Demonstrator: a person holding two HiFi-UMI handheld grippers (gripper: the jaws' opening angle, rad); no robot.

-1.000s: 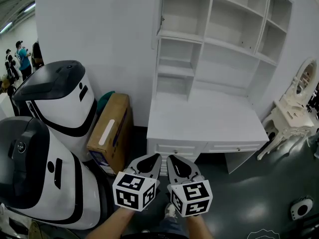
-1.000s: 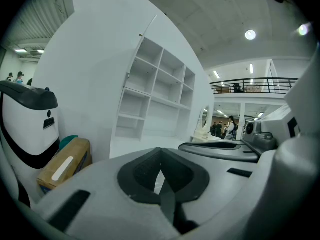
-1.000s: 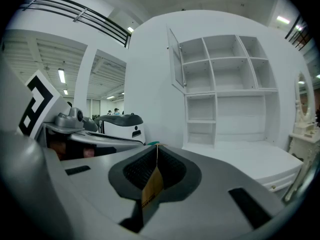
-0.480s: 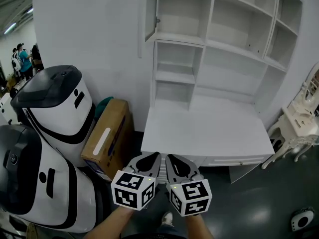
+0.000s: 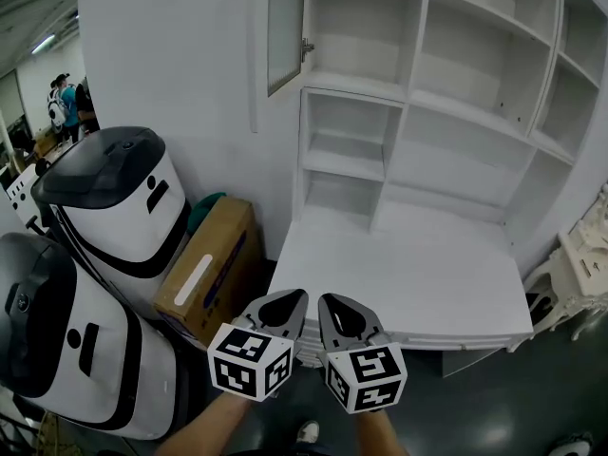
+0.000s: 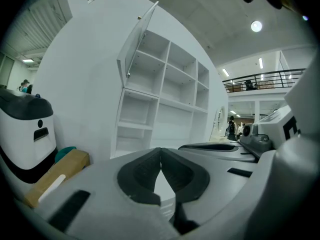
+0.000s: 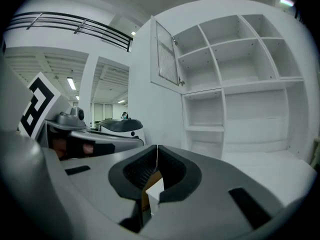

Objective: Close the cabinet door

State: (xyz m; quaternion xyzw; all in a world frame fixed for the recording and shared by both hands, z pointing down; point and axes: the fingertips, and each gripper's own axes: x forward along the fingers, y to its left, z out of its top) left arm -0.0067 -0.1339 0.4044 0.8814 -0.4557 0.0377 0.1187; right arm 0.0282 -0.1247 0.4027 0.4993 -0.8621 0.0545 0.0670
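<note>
Two grippers sit low in the head view. Is the left gripper (image 5: pixel 288 295) holding anything?

No. Its dark ribbed pads are pressed together with nothing between them. The right gripper (image 5: pixel 334 301) is the same, squeezed closed and empty. Each one has a cube with black and white squares on it.

Where is the cabinet door (image 5: pixel 283 28)?

Up high, at the top left of the white shelf unit (image 5: pixel 446 84). It is a flat white frame with a grey pane inside, and it swings out to the left, wide open. Both grippers are well below it and do not touch it.

What else is there?

A smooth white desk top (image 5: pixel 408 274) under the shelves, a brown cardboard box (image 5: pixel 204 274) by the wall, and two big rounded white and black machines (image 5: pixel 109 198) on the left
</note>
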